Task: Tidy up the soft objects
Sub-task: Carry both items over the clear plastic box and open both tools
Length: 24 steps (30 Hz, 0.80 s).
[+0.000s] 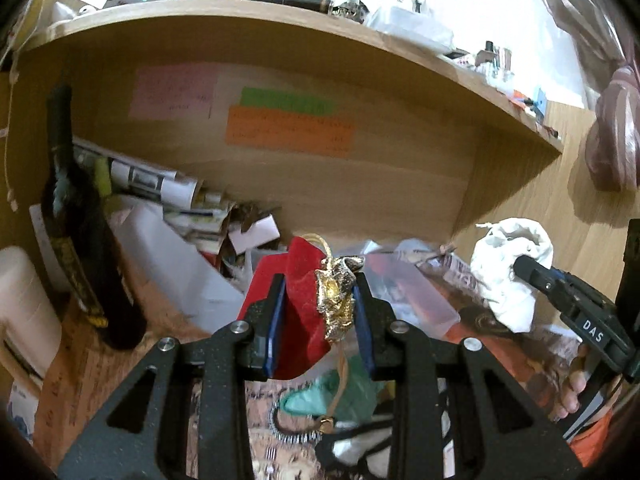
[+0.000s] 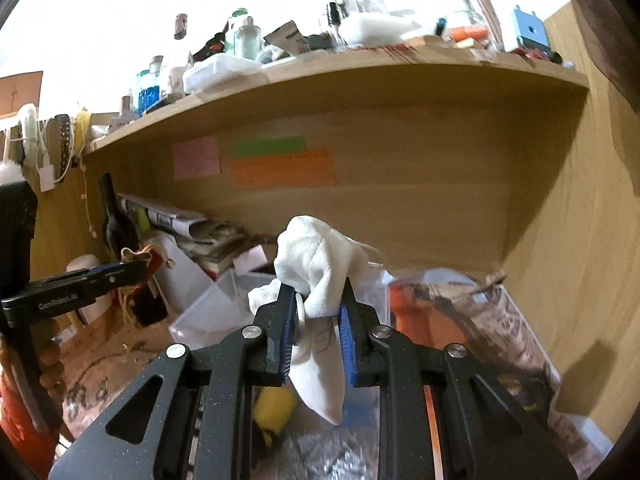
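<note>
My left gripper (image 1: 320,300) is shut on a red velvet pouch (image 1: 298,320) with a gold ornament (image 1: 336,304) and cord, held up before the wooden shelf. It also shows at the left of the right wrist view (image 2: 138,266). My right gripper (image 2: 316,300) is shut on a white cloth pouch (image 2: 320,268), which hangs down between the fingers. The same white pouch (image 1: 506,272) shows at the right of the left wrist view, pinched by the right gripper's fingers (image 1: 528,268).
A dark wine bottle (image 1: 76,232) stands at the left under the shelf (image 1: 280,16). Rolled papers (image 1: 160,184), a clear plastic box (image 2: 216,308), a patterned bag (image 2: 500,320), a green soft item (image 1: 344,396) and a yellow item (image 2: 274,408) lie below. Coloured notes (image 1: 288,128) stick on the back panel.
</note>
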Motion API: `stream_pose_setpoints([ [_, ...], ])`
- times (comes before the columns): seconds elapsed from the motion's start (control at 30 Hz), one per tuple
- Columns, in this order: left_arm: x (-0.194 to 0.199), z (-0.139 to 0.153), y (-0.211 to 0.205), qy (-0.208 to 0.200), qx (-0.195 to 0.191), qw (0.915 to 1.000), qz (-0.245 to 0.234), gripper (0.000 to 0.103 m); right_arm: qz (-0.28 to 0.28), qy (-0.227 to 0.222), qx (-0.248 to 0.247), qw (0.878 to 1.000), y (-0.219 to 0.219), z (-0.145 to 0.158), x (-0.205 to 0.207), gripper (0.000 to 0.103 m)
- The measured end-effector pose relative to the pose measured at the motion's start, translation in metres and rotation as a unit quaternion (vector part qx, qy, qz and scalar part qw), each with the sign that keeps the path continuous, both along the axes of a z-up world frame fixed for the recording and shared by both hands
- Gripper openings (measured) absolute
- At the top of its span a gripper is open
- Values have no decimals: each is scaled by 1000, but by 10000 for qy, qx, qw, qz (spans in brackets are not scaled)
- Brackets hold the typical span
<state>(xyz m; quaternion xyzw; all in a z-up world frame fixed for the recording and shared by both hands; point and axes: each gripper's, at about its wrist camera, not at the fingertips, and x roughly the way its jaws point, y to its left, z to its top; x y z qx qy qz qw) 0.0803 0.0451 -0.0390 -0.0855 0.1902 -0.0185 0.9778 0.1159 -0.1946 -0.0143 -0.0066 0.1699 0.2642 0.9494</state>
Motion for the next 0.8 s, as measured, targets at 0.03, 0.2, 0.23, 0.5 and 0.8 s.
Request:
stream_pose_setpoints([
  [0.03, 5, 3, 0, -6, 6, 10000, 14, 31, 16, -19, 8, 10000, 2, 2, 2, 18],
  [0.2, 29, 6, 0, 84, 21, 10000, 37, 31, 75, 16, -8, 10000, 13, 3, 18, 18],
  [0.23, 36, 5, 0, 127, 51, 9999, 54, 31, 85, 42, -18, 10000, 15, 2, 21, 18],
  [0.5, 89, -13, -7, 660, 224, 9975, 55, 31, 133, 432, -358, 9983, 42, -18, 54, 18],
  [0.8, 134, -46, -15, 1348, 382, 9901, -85, 31, 133, 1110, -734, 9910, 56, -55, 90, 18],
])
